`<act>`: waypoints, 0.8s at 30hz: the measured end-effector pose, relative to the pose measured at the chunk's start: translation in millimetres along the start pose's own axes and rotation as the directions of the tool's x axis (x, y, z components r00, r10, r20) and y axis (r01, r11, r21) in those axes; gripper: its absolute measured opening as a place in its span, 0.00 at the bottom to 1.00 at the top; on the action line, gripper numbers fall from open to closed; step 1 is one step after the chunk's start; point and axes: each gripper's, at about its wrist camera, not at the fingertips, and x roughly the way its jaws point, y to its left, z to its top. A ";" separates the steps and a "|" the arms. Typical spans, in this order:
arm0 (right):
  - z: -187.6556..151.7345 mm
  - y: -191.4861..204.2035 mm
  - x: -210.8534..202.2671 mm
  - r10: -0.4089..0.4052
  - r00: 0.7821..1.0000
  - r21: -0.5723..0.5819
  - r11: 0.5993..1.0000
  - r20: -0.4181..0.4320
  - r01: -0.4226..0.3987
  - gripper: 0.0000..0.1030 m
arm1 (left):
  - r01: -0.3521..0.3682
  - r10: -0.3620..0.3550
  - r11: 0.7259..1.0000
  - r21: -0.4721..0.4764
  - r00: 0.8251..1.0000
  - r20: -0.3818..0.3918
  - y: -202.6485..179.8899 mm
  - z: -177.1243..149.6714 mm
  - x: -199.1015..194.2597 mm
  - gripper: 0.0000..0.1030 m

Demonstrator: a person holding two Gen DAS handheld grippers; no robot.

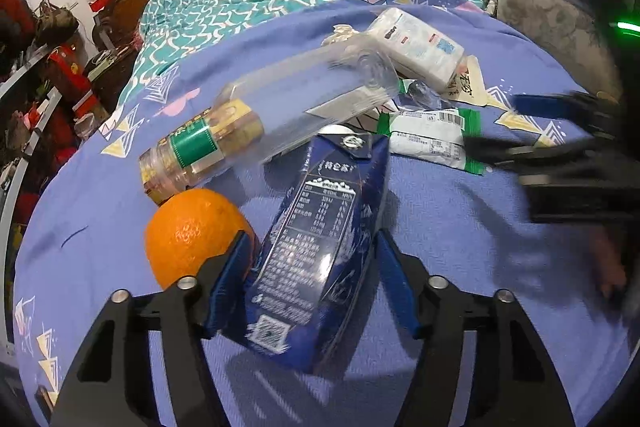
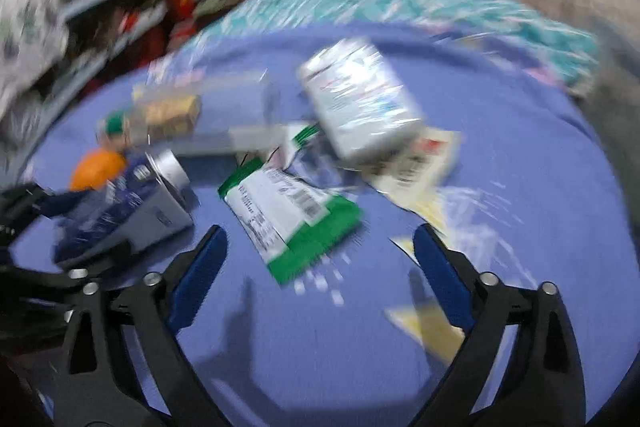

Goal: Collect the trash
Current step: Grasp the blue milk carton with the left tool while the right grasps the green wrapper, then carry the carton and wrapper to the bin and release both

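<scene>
While right view blurs, left gripper (image 1: 312, 247) straddles carton (image 1: 320, 227)

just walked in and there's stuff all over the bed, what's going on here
A person is gathering trash from a purple bedsheet with a gripper in each hand. The left gripper straddles a dark blue carton beside an orange, pads apparently touching its sides. The right gripper is open and empty, nearing a green-and-white wrapper. A clear plastic bottle and a tissue pack lie beyond.
</scene>
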 end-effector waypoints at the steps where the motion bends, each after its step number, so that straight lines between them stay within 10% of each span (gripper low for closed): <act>1: 0.9 2.1 8.5 0.000 1.000 -0.022 1.000 -0.026 0.000 0.90 | 0.006 -0.006 1.000 -0.003 1.000 -0.001 1.0 -0.8 -1.9 0.52; 2: 0.8 6.7 7.6 -0.004 1.000 -0.052 0.999 -0.011 0.004 0.89 | 0.018 -0.018 1.000 -0.011 1.000 -0.002 2.0 -2.0 -4.2 0.51; 5: -8.2 19.6 -5.9 0.040 0.999 -0.112 0.993 0.003 -0.039 0.33 | 0.042 -0.043 0.998 -0.040 0.999 -0.002 4.4 -8.5 -11.7 0.48; 7: -23.2 20.6 -16.1 0.052 0.999 -0.109 0.993 0.014 -0.050 0.23 | 0.062 -0.063 0.997 -0.051 0.998 -0.002 2.3 -11.2 -15.7 0.47; 15: -92.8 -7.5 -80.2 0.101 0.989 0.083 0.990 0.106 -0.110 0.20 | 0.048 -0.048 0.997 -0.054 0.999 -0.010 -13.4 -5.0 -8.2 0.47; 24: -138.9 -112.5 -130.9 -0.064 0.981 0.351 0.936 0.184 -0.005 0.20 | 0.372 -0.370 0.927 0.045 0.928 -0.036 -116.0 35.7 -22.3 0.46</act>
